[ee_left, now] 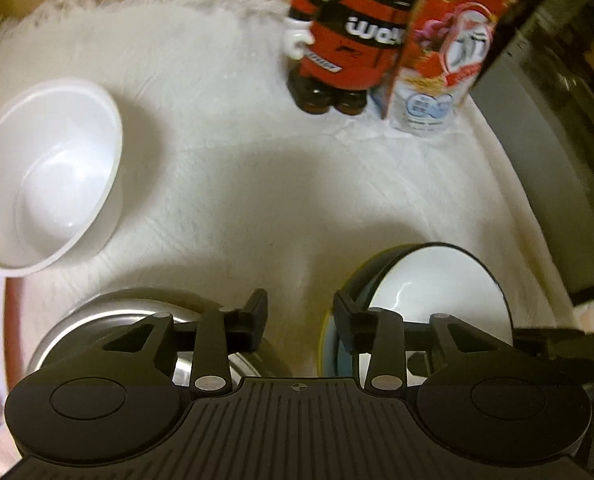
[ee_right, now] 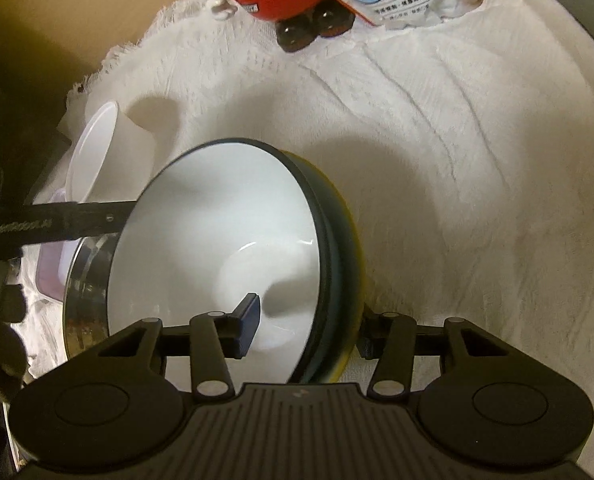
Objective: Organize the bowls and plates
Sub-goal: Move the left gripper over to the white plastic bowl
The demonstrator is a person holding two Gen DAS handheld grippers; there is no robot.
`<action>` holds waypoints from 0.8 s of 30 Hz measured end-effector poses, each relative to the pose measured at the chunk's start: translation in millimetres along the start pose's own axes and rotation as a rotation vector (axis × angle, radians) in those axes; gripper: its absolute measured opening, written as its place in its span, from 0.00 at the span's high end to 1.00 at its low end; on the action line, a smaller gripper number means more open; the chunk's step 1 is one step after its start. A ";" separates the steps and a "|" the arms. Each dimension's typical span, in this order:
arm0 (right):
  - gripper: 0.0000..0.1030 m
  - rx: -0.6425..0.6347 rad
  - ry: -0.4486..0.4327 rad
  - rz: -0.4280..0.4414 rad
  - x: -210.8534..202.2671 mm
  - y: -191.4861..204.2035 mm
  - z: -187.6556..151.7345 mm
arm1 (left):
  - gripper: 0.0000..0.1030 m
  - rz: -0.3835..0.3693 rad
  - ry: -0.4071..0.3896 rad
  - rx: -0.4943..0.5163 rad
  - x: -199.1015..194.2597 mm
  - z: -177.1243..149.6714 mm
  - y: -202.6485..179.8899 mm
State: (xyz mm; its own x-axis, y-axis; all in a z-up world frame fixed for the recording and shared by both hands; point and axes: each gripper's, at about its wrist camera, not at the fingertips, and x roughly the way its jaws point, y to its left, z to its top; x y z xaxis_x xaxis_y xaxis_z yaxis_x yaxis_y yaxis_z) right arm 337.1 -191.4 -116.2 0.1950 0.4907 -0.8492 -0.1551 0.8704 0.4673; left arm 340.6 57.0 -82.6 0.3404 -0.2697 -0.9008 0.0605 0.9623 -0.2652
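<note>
Looking down on a nested stack of bowls: white-glazed bowl with dark rim (ee_right: 217, 240) on top, teal one beneath, yellow bowl (ee_right: 354, 248) outermost. Stands on the white fringed cloth (ee_left: 237, 160) over the tabletop, just beside the steel bowl (ee_left: 117, 312), rim close to rim, mouth tipped toward the steel bowl. Cannot tell whether the two touch.

Right tongs (ee_right: 309, 328) straddling the stack's wall on the side away from the steel bowl, one finger inside the white glaze, the other outside against the yellow. Partly spread. Cannot tell whether the pads already bite or merely bracket the wall.

Left tongs (ee_left: 301, 316) spread and empty, poised over the gap between the steel bowl and the stack.

Beyond the steel bowl, well apart: a white plastic bowl (ee_left: 57, 176), upright. Farther back from the steel bowl, a red-and-black toy figure (ee_left: 345, 40) beside a printed carton (ee_left: 437, 60).

Likely handling: stiff, glossy and probably ceramic, so heavy for a rim pinch, slippery and chippable; three nested pieces may shift or separate. Best taken deep over the wall, pinching all layers together, lifted level and slowly. Steel bowl lighter and tougher, but slick; grip at its rolled rim. Plastic bowl light, slightly flexible, easy by the lip.
</note>
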 end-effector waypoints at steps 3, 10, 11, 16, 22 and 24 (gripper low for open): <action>0.53 0.008 -0.007 0.010 -3.3 0.1 -1.1 | 0.64 -0.042 0.013 -0.018 1.9 2.7 2.7; 0.53 0.029 -0.001 0.018 -1.8 -3.5 -1.7 | 0.79 -0.059 0.029 0.054 -2.4 -1.5 -5.4; 0.53 0.029 -0.003 0.018 -2.1 -3.5 -1.5 | 0.83 -0.069 0.036 0.064 -3.7 -2.6 -5.7; 0.53 0.035 -0.016 0.022 -7.2 -4.9 -4.1 | 0.82 -0.151 -0.028 0.016 -29.8 -9.4 5.9; 0.53 0.049 -0.035 0.014 -15.4 -7.8 -5.8 | 0.76 -0.289 -0.039 0.021 -44.7 -11.7 -0.6; 0.53 0.048 -0.040 0.012 -18.8 -8.1 -6.4 | 0.76 -0.193 -0.016 0.074 -36.7 -14.8 -14.1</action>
State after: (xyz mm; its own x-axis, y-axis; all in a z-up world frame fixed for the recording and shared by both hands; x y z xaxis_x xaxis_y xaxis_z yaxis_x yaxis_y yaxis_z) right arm 328.4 -207.9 -105.6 0.2318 0.5014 -0.8336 -0.1116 0.8650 0.4893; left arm 313.4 52.8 -51.0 0.3306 -0.4489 -0.8302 0.1948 0.8932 -0.4054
